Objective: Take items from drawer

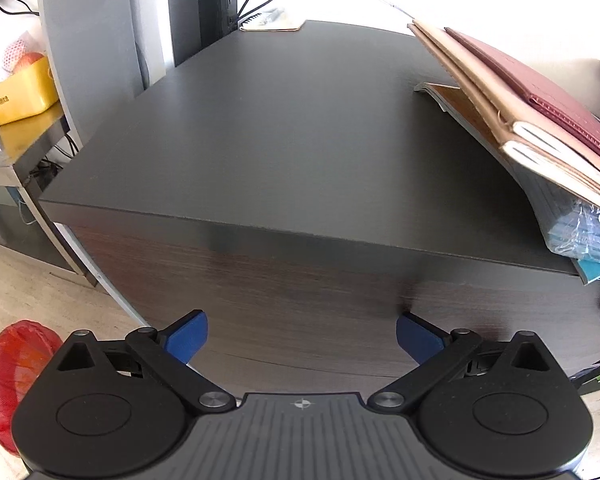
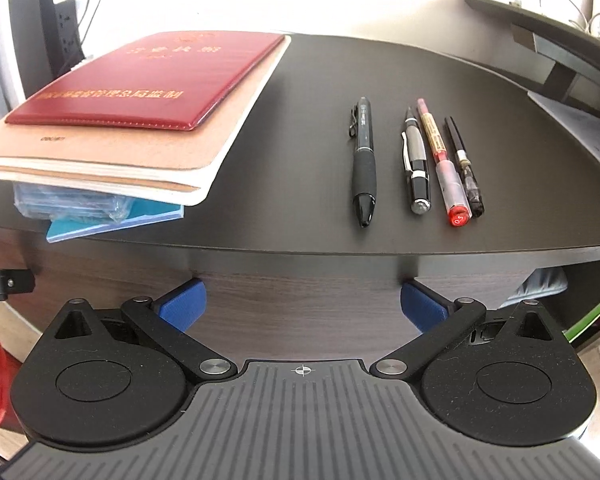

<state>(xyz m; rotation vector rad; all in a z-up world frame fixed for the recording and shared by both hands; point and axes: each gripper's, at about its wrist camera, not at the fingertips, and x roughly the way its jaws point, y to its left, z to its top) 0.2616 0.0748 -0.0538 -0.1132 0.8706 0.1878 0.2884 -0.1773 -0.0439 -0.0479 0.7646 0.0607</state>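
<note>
Both the left gripper (image 1: 302,334) and right gripper (image 2: 302,304), jaws spread and empty, face the dark wood-grain drawer front (image 2: 300,292) below the dark desktop (image 1: 280,120) bearing four pens (image 2: 416,160) and a stack of notebooks (image 2: 132,112); any approach should stay level.

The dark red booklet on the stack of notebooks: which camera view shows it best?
The right wrist view shows the dark red booklet best: its whole cover with gold lettering faces the camera, lying on the tan notebook. The left wrist view shows it only at the right edge, at a steep angle and cut off.
</note>
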